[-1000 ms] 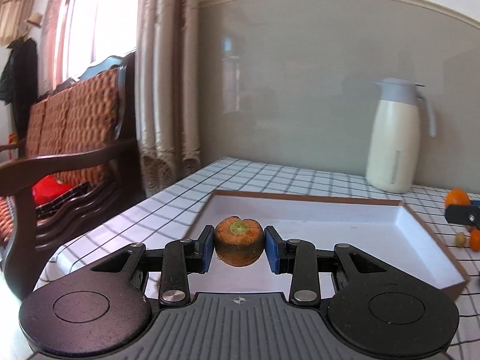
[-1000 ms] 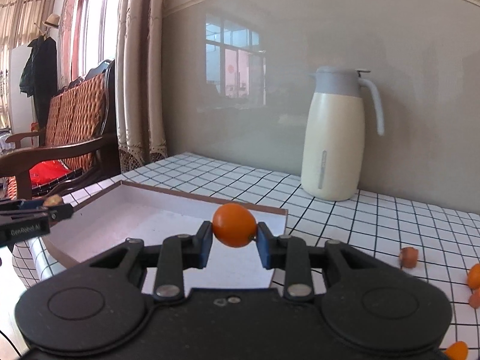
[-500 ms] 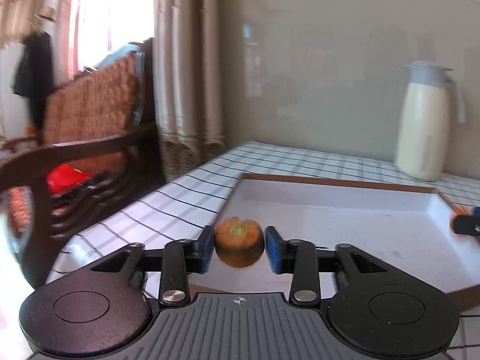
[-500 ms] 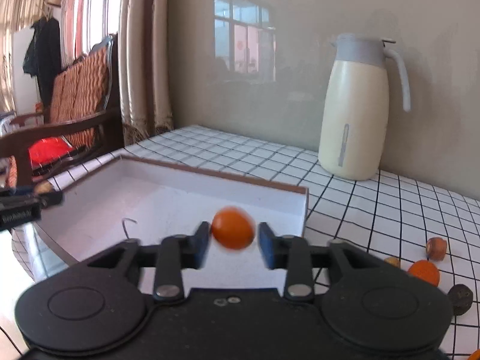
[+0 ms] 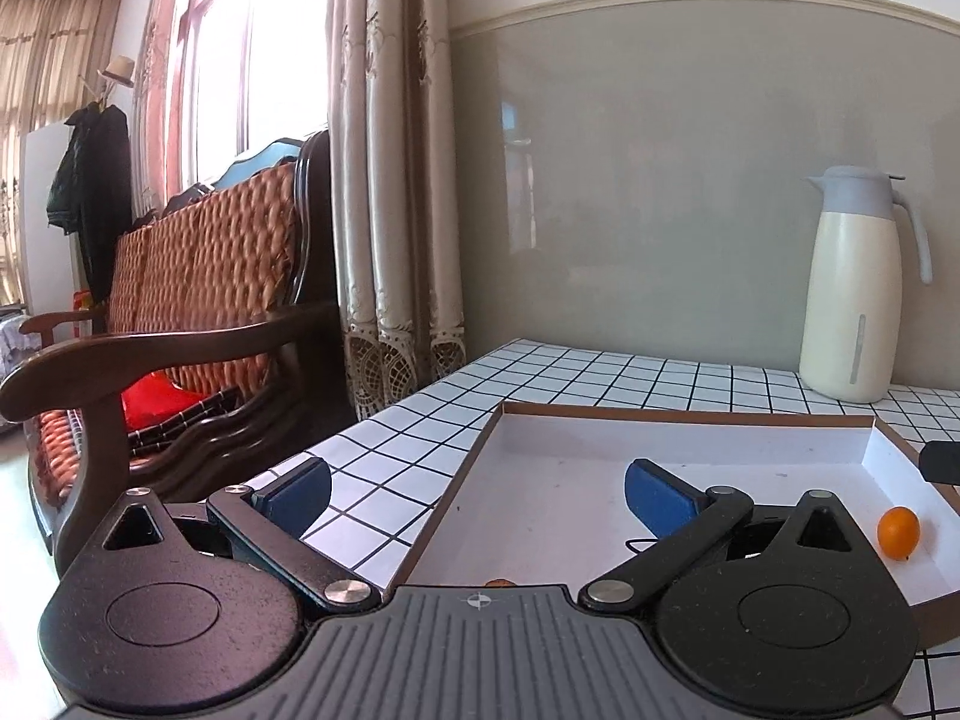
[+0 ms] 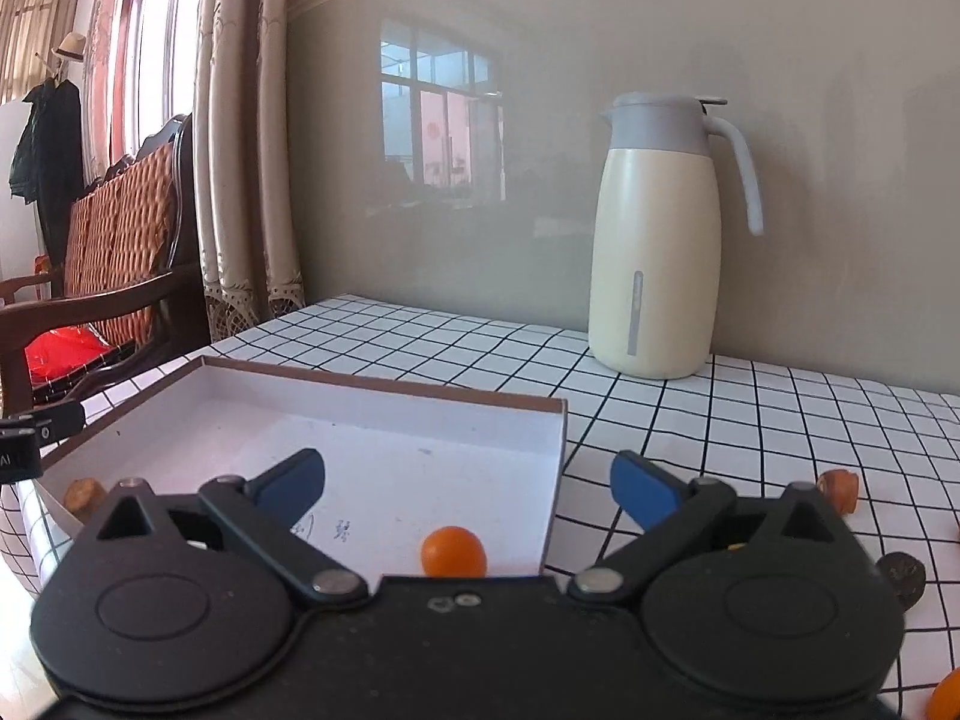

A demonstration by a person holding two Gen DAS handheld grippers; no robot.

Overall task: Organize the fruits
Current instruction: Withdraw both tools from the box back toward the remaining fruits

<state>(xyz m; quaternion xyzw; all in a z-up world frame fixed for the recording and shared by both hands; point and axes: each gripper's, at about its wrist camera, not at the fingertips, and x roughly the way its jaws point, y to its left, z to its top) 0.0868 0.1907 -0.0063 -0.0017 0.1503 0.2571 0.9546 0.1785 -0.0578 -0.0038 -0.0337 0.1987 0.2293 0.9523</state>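
Left gripper point(image 5: 477, 495) and right gripper point(image 6: 468, 489): jaws opening, nothing between the blue pads. Smooth round orange fruit point(image 6: 453, 551) rests low-centre inside the shallow white cardboard tray point(image 6: 384, 405) on the grid-patterned tablecloth point(image 6: 750, 420).

Bright daylight floods in from the blown-out window point(image 5: 240, 60) at left, its reflection glaring on the glossy wall point(image 6: 444, 132), while fisheye distortion bends and darkens the edges.

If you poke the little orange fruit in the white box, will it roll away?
Probably yes. The orange fruit looks round and smooth, so a poke would likely send it rolling. The box has raised walls, which should stop it. Its skin looks shiny, so it might slip out of a loose pinch.
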